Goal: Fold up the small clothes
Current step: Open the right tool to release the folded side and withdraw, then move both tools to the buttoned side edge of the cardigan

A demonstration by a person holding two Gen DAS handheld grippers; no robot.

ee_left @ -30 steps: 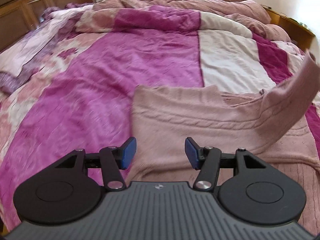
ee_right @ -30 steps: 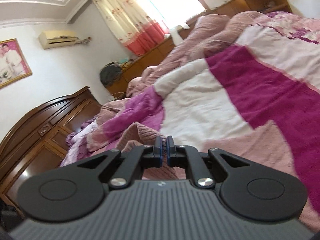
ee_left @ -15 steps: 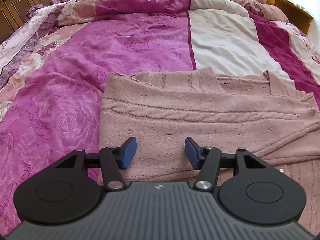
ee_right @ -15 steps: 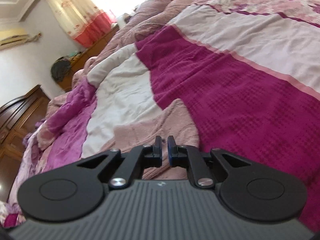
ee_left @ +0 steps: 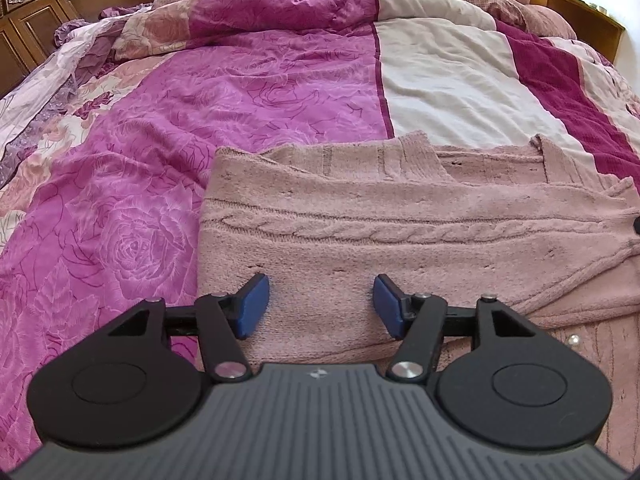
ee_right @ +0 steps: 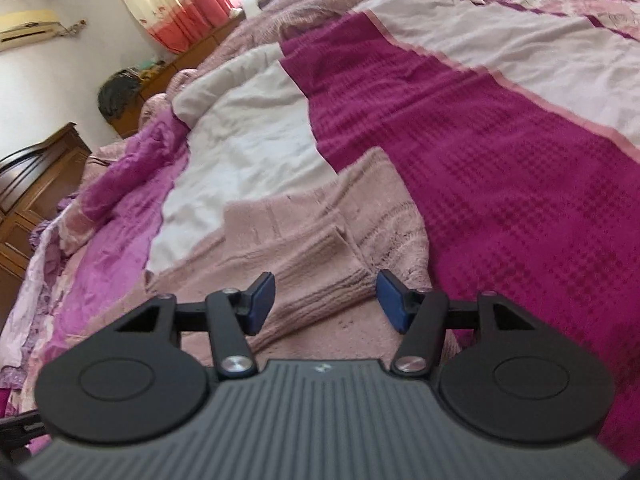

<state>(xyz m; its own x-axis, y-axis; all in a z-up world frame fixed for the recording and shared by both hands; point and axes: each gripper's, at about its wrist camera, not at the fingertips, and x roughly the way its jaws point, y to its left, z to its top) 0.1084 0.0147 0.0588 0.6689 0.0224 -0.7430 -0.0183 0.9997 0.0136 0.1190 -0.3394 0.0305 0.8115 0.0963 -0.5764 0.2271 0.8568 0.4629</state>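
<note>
- I am looking at a dusty-pink knitted sweater (ee_left: 400, 232) that is lying flat on the bed, well short of its far edge.
- A sleeve is lying folded across the body, its cable braid running sideways.
- In the right wrist view I am seeing its ribbed cuff (ee_right: 320, 268) resting on top of the knit.

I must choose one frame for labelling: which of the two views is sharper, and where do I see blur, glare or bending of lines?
Left wrist view: sharp, even daylight, the cable knit of the pink sweater is clear; fisheye bends the wooden headboard at the edge. Right wrist view: softer, the magenta blanket is smeared by blur, the window behind the curtain is overexposed, and the horizon is tilted.
</note>
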